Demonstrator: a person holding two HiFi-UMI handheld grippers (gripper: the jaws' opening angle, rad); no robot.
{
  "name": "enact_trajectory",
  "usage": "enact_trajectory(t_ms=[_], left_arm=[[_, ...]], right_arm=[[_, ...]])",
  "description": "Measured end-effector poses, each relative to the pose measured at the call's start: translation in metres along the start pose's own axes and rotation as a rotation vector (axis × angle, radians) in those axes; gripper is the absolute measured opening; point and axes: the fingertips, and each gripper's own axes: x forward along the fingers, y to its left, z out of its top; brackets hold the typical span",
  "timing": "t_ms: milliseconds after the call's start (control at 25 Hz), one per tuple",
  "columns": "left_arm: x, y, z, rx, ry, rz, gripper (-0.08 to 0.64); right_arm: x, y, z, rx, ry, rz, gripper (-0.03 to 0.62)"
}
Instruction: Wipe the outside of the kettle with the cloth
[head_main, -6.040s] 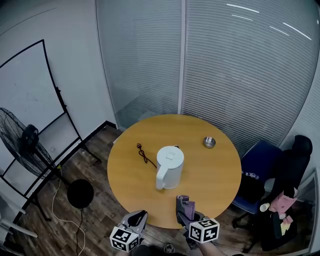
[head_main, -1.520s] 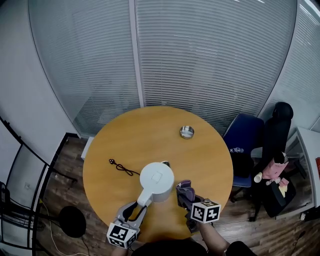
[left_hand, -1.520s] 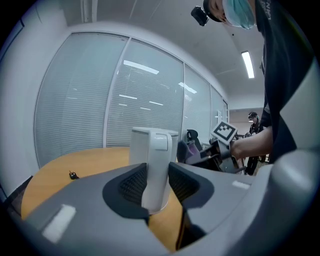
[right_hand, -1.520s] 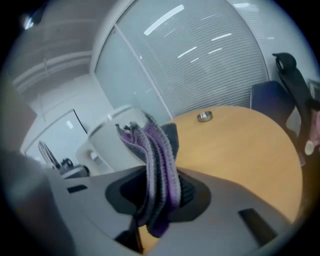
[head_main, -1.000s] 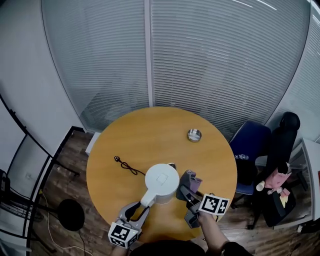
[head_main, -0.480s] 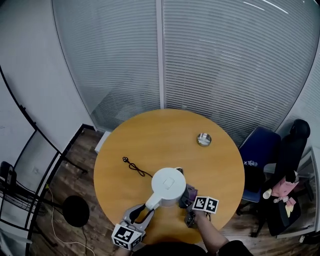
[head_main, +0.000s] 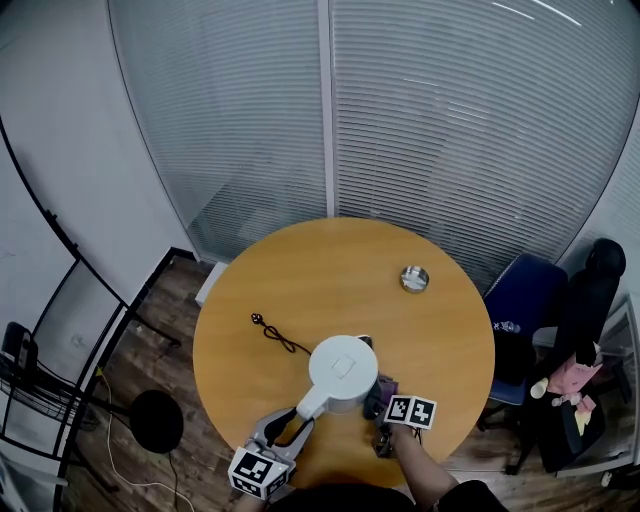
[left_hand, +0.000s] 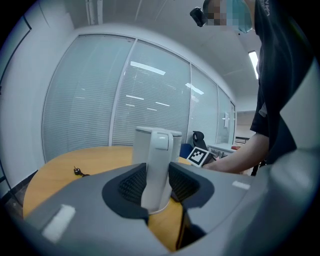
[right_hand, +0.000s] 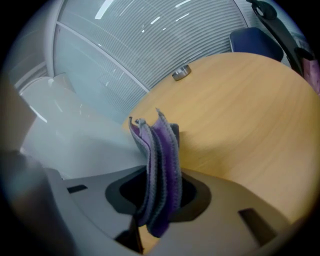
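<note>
Where the round wooden table (head_main: 300, 290) curves toward me, the white electric kettle (head_main: 342, 372) stands upright near the table's near edge, lid on, its handle (left_hand: 157, 170) pointing back at me. My left gripper (left_hand: 157, 184) is clamped on that handle, one ribbed pad pressed to each side of it; from the head view, the same left gripper (head_main: 296, 420) reaches in over the table edge. My right gripper (right_hand: 158, 192) is closed on the purple folded cloth (right_hand: 159, 160), which stands up in layers out of the jaws. From the head view, the right gripper (head_main: 381, 400) sits low at the kettle's right side, with the cloth (head_main: 386, 385) just beside the kettle's wall. Whether the fabric actually touches it, I cannot tell.

Farther out on the tabletop, a thin black cord with a plug (head_main: 275, 332) lies to the kettle's left, and a small round metal dish (head_main: 414, 278) sits well apart on the far right. Behind the table runs a glass wall with closed horizontal blinds (head_main: 450, 130). A blue upholstered chair (head_main: 518, 305) stands at the right, a black office chair (head_main: 592, 290) beyond it. Dark wooden plank flooring (head_main: 160, 335) shows at the left, with a black round stand base (head_main: 158, 420) on it.
</note>
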Motion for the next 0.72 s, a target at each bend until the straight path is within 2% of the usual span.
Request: enact_trajectory(t_ms=[280,520,720], left_arm=[[-0.001,-0.002,0.002,0.007,-0.003,-0.046,0.147],[-0.014,0.0,0.0,0.035,0.01,-0.128,0.139],[-0.028,0.009,-0.004,0.053,0.011,-0.177,0.118]], right_arm=[[-0.058,0.036,0.015,-0.12,-0.176,-0.002,0.109],[-0.106,0.068,0.002,-0.045,-0.343,0.044,0.109],[-0.138,0.089,-0.01,-0.059,-0.452,0.032,0.109]])
